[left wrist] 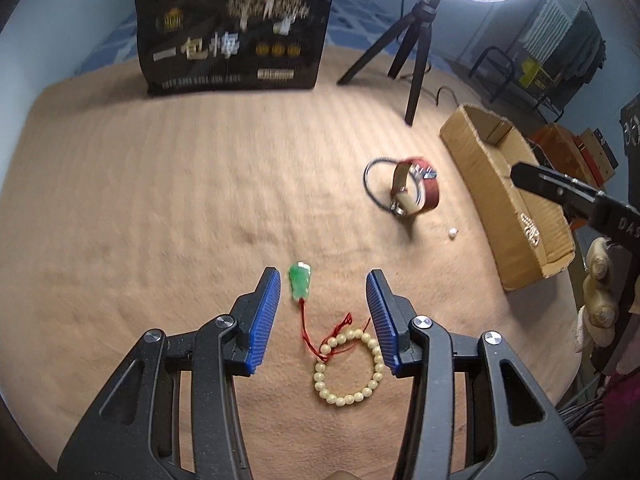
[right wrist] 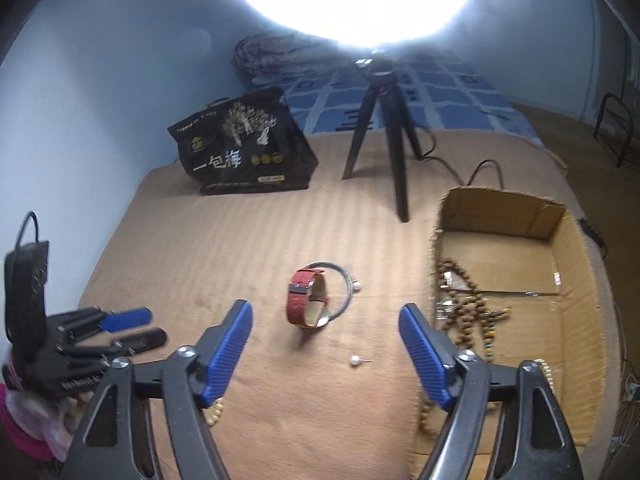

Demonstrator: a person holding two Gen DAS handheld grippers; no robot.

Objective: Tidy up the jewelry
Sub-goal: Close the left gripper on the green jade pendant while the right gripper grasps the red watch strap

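We work over a bed with a box at the right already holding brown beads. Our left claw hangs open over the jade pendant and the pearl bracelet, whose red cord tangles between them; best to close on the bracelet's near beads. The right claw, also open and empty, faces the watch and a small pearl stud.

Home bedroom: blanket-covered bed, clothes rack, ring light on tripod.
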